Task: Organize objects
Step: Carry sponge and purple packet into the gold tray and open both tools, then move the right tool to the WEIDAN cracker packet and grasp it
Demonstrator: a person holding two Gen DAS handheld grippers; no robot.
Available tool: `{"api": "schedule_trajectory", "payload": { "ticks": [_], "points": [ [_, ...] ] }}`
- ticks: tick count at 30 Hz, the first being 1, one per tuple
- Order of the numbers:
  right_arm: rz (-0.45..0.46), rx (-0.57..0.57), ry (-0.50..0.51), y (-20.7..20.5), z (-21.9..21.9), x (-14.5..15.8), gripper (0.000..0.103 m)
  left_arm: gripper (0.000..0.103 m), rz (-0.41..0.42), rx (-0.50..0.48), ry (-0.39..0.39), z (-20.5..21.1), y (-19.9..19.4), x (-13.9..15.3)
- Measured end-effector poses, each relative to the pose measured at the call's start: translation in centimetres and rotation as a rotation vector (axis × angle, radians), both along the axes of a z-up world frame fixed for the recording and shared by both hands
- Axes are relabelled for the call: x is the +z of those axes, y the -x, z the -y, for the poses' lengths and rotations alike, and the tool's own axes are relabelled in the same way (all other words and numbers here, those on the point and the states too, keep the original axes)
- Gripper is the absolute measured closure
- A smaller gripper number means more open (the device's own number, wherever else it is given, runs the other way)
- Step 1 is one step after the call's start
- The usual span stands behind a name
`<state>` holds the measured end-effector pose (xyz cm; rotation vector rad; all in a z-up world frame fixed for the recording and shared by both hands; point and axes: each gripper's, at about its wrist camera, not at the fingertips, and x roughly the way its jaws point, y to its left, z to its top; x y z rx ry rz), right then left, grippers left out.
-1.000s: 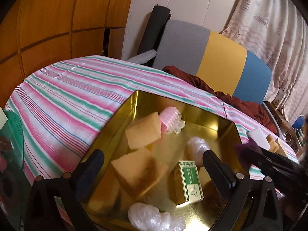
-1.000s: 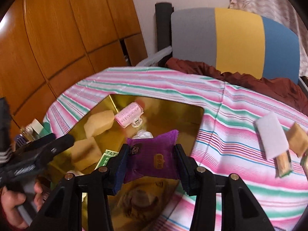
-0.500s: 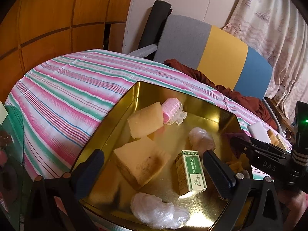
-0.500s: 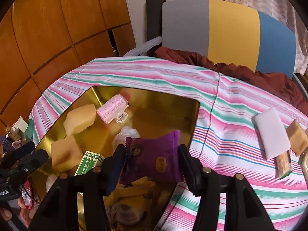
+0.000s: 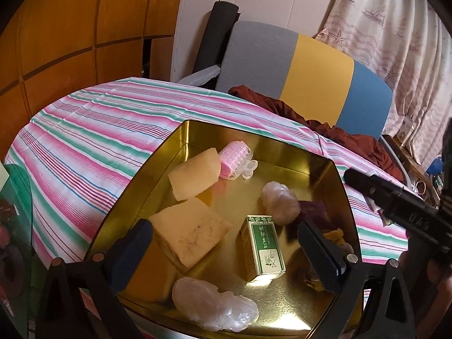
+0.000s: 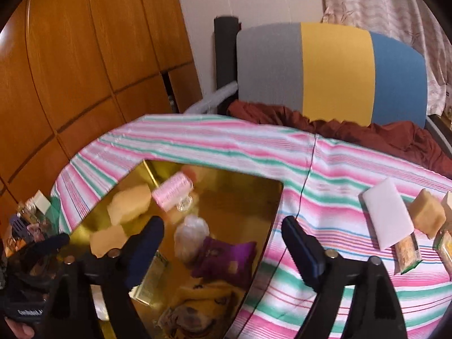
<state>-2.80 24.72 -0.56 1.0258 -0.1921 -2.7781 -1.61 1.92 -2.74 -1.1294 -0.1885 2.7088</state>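
Dim warm indoor light, glare on gold tray (image 5: 180, 141), fisheye-bent edges, right view perhaps motion-blurred.

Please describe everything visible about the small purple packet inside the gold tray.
The small purple packet is a soft, pillow-shaped pouch with crimped ends and small gold marks on its face. It lies loose in the gold metal tray, beside a clear plastic-wrapped bundle. The right gripper has just been opening; its pads stand clear of the packet.

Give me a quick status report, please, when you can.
Right gripper fingers just opened, nothing between them. Purple packet lies in the gold tray. Left gripper open over the tray, empty. Nothing in the way.
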Motion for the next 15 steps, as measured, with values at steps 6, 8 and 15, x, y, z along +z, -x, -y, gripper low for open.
{"api": "schedule_trajectory", "payload": {
  "ticks": [6,8,15],
  "points": [
    [0.002,-0.038,0.021,-0.8,-1.5,0.4,0.016,0.0,-0.002,-0.006,0.0,-0.3,-0.3,0.1],
    [0.015,-0.051,0.017,-1.4,-2.3,0.4,0.016,0.0,-0.001,-0.012,-0.004,-0.5,-0.4,0.1],
    [0.072,-0.121,0.052,-4.0,-6.5,-0.1,0.016,0.0,0.002,-0.061,-0.022,-2.0,-0.9,0.3]
  ]
}}
